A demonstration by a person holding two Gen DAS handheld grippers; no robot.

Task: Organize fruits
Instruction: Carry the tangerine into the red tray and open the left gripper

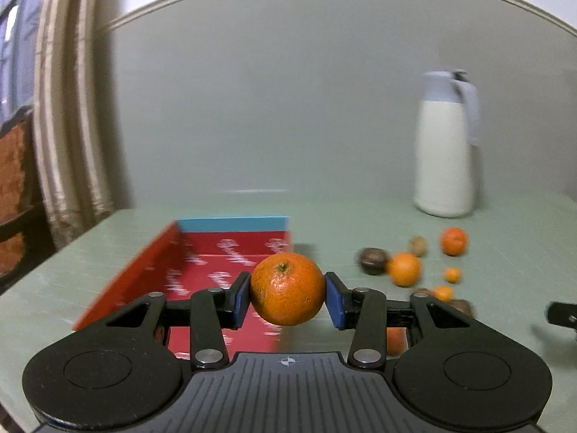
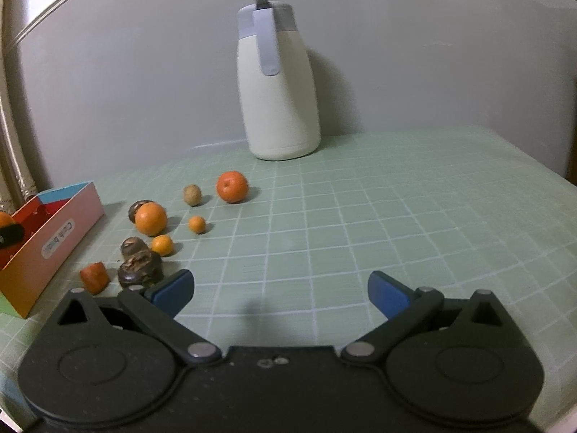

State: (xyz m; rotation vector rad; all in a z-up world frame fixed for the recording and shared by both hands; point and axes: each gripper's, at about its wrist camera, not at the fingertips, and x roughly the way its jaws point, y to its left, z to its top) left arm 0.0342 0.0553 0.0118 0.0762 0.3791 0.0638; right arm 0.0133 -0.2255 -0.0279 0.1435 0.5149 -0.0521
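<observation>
Green grid mat covers the table, white thermos jug standing at 12 o'clock. Red cardboard box sits open at 9 o'clock of the loose fruit pile. Left gripper has its blue pads clamped on a mandarin, held up over the box's right edge. Right gripper is spread wide with nothing in it, hovering above the mat.

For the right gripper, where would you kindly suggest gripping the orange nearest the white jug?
Grip the orange across its widest middle, coming from above: it is round and sits apart from the walnut, so the open right gripper likely has room on both sides.
</observation>
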